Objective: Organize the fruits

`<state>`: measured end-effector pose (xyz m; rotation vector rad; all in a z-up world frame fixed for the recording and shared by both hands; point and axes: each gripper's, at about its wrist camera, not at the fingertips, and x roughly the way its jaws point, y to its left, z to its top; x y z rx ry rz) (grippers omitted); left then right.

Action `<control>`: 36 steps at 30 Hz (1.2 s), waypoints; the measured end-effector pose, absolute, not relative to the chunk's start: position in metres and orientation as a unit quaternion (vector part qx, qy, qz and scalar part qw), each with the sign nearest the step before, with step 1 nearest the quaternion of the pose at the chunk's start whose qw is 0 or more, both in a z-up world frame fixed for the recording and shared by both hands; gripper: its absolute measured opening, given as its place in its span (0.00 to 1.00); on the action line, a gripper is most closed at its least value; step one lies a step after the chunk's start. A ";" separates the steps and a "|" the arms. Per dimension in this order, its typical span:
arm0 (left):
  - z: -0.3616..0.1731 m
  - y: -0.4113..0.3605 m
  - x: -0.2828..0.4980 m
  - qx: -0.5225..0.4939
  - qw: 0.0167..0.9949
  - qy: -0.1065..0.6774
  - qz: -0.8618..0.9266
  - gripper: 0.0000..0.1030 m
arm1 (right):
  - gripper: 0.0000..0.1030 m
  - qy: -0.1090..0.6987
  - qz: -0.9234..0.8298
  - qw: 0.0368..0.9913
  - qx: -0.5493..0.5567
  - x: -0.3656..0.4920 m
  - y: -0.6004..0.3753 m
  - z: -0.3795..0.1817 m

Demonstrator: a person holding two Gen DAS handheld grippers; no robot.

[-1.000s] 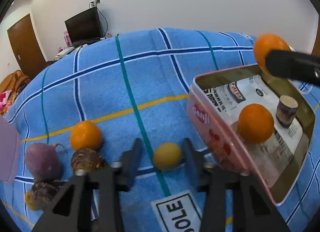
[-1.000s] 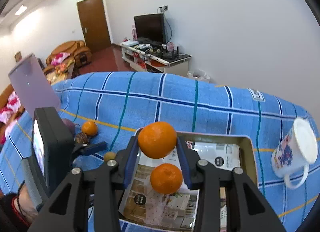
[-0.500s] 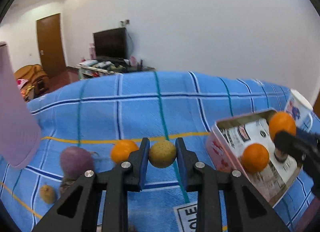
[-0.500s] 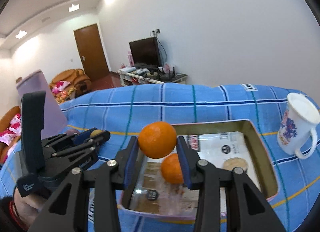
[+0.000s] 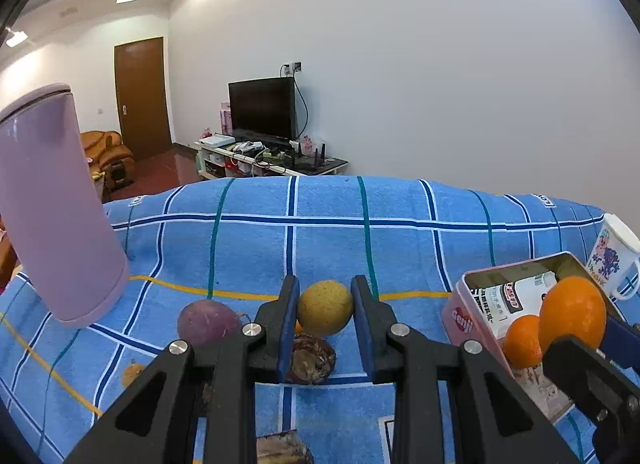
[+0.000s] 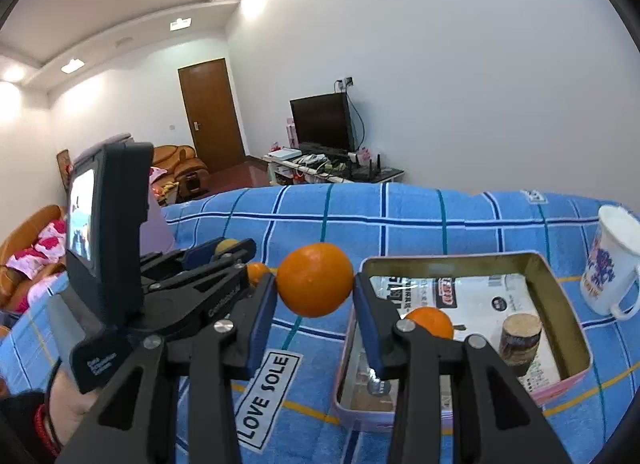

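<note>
My left gripper [image 5: 325,314] is shut on a small yellow fruit [image 5: 325,312] and holds it above the blue checked cloth; the same gripper shows in the right wrist view [image 6: 226,250]. My right gripper [image 6: 315,294] is shut on an orange [image 6: 315,280], held just left of the pink tin [image 6: 560,292]; this orange also shows in the left wrist view [image 5: 573,314]. A second orange [image 6: 430,322] lies inside the tin. A purple fruit [image 5: 204,322], a brown one [image 5: 314,360] and a small orange one [image 5: 133,374] lie on the cloth under my left gripper.
A tall lilac tumbler [image 5: 52,203] stands at the left. A white printed mug [image 6: 612,260] stands right of the tin. A small brown-and-cork jar [image 6: 520,338] sits in the tin. Another orange [image 6: 256,272] lies on the cloth. The far bed edge faces a TV stand.
My left gripper closed on the yellow fruit and lifted it off the cloth. My right gripper moved the orange from above the tin to its left side and lower.
</note>
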<state>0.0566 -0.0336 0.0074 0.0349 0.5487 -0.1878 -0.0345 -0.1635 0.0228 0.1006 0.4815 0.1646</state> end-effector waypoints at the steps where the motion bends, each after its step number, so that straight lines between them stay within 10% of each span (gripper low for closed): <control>1: 0.007 -0.033 0.055 0.017 0.958 0.270 -0.091 0.28 | 0.41 0.236 0.078 0.967 0.048 -0.035 -0.164 0.023; 36: 0.000 -0.043 0.010 0.005 0.962 0.266 -0.056 0.28 | 0.41 0.211 0.060 0.976 -0.009 -0.048 -0.172 0.023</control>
